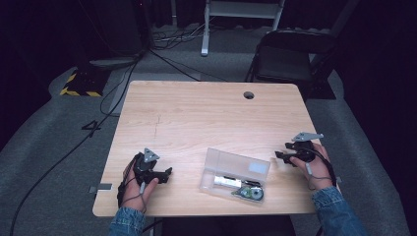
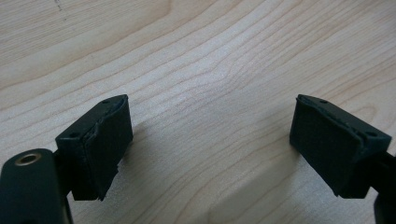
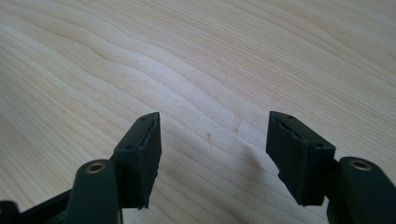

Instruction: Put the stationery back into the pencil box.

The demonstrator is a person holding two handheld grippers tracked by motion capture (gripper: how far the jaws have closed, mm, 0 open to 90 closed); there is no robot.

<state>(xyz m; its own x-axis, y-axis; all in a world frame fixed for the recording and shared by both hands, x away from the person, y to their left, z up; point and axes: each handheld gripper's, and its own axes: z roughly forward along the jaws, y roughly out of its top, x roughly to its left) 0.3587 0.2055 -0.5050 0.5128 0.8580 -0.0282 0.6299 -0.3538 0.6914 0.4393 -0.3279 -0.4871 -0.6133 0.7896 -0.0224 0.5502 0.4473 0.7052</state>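
A clear plastic box lies on the worktop near its front edge, a little right of the middle, with its long axis running roughly left to right and slightly skewed, the right end set farther back. Inside it, toward the near side, sit a white oblong item and a round greenish item like a tape dispenser; what exactly they are is too small to tell. The box lies between the two hands: the right hand-held gripper is just off its right end, jaws pointing leftward at it, while the left hand-held gripper rests farther off at the box's left, jaws pointing rightward. The right one looks the nearer, so a reach from that side would meet the box's short end first. The high view gives this layout. The left gripper view shows that gripper's black jaws set wide apart with bare wood grain between them, holding nothing. The right gripper view likewise shows that gripper's jaws parted and empty over bare wood. Beyond the worktop stand a dark folding chair and cables on the grey floor.
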